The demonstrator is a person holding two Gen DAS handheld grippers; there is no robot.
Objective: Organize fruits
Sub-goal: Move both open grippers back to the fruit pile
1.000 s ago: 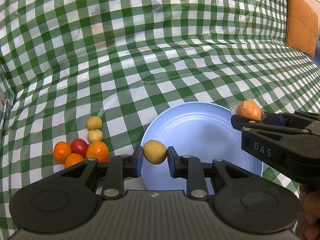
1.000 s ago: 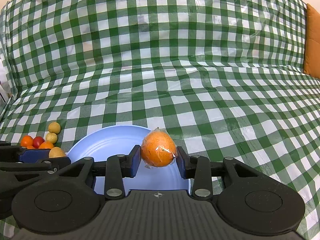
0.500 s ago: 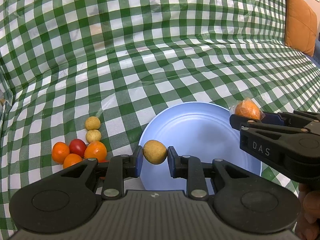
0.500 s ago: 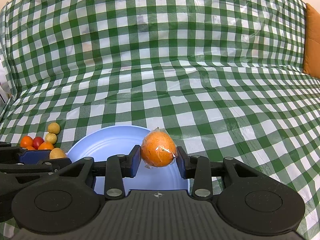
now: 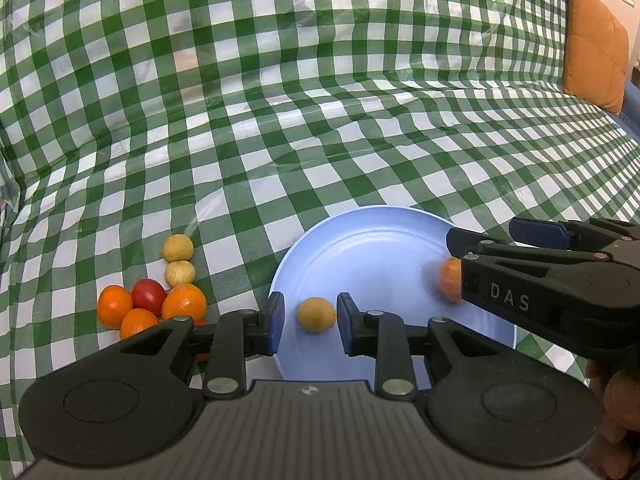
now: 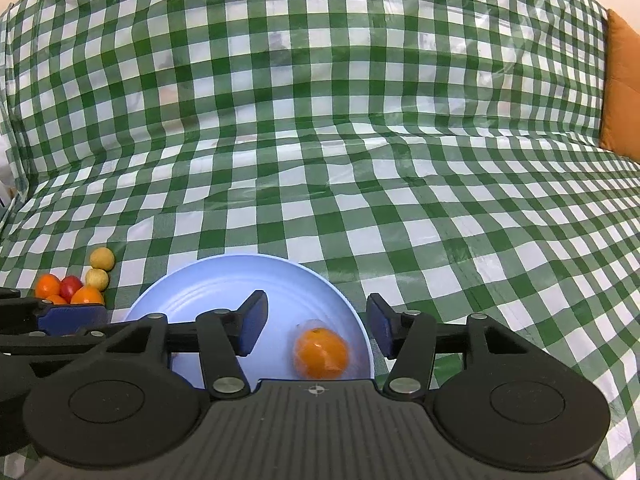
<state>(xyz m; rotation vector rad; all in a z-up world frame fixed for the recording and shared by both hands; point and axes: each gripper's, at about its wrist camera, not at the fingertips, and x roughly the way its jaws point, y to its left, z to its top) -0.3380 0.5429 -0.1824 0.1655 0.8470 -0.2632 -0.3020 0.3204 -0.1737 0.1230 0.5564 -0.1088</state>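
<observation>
A green-and-white checked tablecloth (image 5: 304,128) of glossy plastic covers the whole surface, creased in shallow ripples and catching pale glare across the middle. At the far right edge an orange cushion (image 5: 596,64) rests against it, seen again as an orange strip (image 6: 622,88) in the right wrist view.

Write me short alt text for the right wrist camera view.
An open black two-finger right gripper hovers over a light blue round plate, where a plastic-wrapped orange fruit lies between its fingers. The plate sits on a green-and-white checked tablecloth, with a small cluster of orange, red and yellow fruits at left.
</observation>
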